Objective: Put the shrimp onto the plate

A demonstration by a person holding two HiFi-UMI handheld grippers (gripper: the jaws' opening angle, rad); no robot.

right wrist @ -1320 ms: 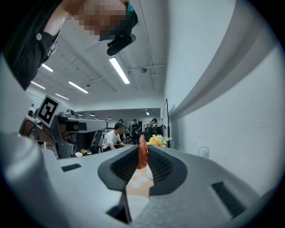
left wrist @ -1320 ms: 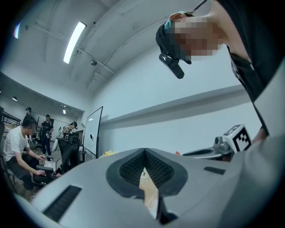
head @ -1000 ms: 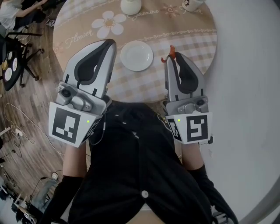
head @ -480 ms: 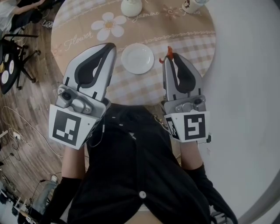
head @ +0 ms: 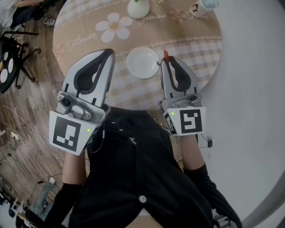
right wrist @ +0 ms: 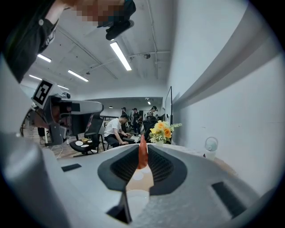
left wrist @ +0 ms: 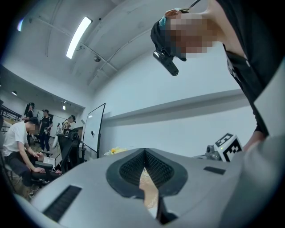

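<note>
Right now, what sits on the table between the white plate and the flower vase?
Nothing: the head view shows only bare patterned tablecloth between the plate and the vase.

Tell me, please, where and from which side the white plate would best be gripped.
Probably the plate by its rim at the near left edge, approached low from the free left gripper: it lies flat and shallow on the table, so only that thin lip fits between jaws.
</note>
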